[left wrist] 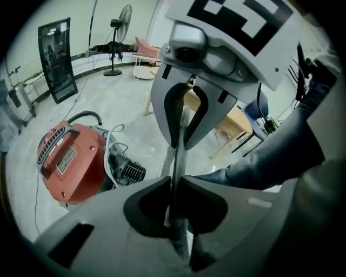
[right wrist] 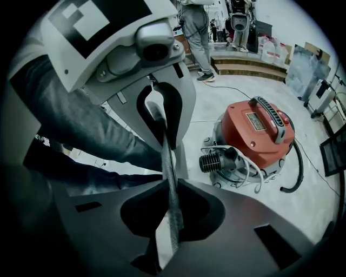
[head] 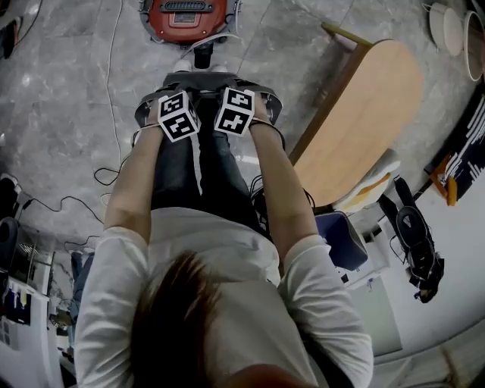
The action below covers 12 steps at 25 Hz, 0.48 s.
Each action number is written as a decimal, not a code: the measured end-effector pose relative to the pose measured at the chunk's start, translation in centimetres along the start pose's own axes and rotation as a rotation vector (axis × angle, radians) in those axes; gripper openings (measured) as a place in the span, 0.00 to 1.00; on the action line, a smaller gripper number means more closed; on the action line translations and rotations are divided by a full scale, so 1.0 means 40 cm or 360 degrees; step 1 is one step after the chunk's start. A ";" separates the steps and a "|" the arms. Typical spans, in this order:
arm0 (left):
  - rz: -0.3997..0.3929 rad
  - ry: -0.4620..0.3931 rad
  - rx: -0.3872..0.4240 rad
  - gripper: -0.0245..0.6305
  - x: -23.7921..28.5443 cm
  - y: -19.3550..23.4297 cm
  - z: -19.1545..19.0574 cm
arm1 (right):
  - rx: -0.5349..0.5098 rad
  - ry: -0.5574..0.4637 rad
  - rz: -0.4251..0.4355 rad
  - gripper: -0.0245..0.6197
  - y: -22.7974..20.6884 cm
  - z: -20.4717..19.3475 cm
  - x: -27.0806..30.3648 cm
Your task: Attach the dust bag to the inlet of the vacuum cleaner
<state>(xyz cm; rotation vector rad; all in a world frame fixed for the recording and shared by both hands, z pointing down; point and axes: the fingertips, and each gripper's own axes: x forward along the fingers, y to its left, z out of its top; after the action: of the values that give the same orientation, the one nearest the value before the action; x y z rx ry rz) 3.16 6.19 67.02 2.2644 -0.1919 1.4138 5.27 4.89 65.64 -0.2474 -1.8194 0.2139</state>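
The dust bag (head: 204,79) is grey and hangs in front of my knees, seen edge-on as a thin sheet (left wrist: 179,162) (right wrist: 168,178). My left gripper (head: 179,115) (left wrist: 176,186) is shut on its collar edge. My right gripper (head: 235,111) (right wrist: 172,186) is shut on the same edge from the opposite side, so the two face each other. The red vacuum cleaner (head: 186,17) (left wrist: 70,159) (right wrist: 259,132) stands on the floor just beyond. Its black ribbed inlet (head: 203,54) (left wrist: 130,172) (right wrist: 213,160) points toward the bag, a short gap away.
White and black cables (head: 114,174) trail over the grey floor around the vacuum. A wooden table (head: 364,121) stands to the right with a blue seat (head: 341,239) beside it. A pedestal fan (left wrist: 121,27) and a standing person (right wrist: 197,32) are farther off.
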 end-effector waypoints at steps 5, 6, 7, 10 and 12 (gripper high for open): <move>0.0003 0.0014 -0.0025 0.10 0.071 0.042 -0.049 | -0.0015 -0.0012 0.0011 0.09 -0.035 -0.006 0.095; 0.0010 0.0015 -0.0025 0.10 0.086 0.051 -0.056 | -0.0010 -0.0014 0.0004 0.09 -0.044 -0.008 0.111; 0.0017 0.0014 -0.0024 0.10 0.099 0.061 -0.061 | -0.0001 -0.0018 -0.0006 0.09 -0.053 -0.012 0.126; 0.0040 0.0007 -0.0011 0.10 0.138 0.097 -0.071 | 0.0046 -0.0028 -0.0050 0.09 -0.086 -0.024 0.168; 0.0044 0.0006 0.0006 0.10 0.162 0.111 -0.077 | 0.0090 -0.0027 -0.0062 0.09 -0.096 -0.038 0.194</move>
<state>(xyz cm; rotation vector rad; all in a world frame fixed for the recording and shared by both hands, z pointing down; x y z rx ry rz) 2.08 4.43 75.19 2.2705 -0.2203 1.4338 4.57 3.38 74.26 -0.1709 -1.8307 0.2403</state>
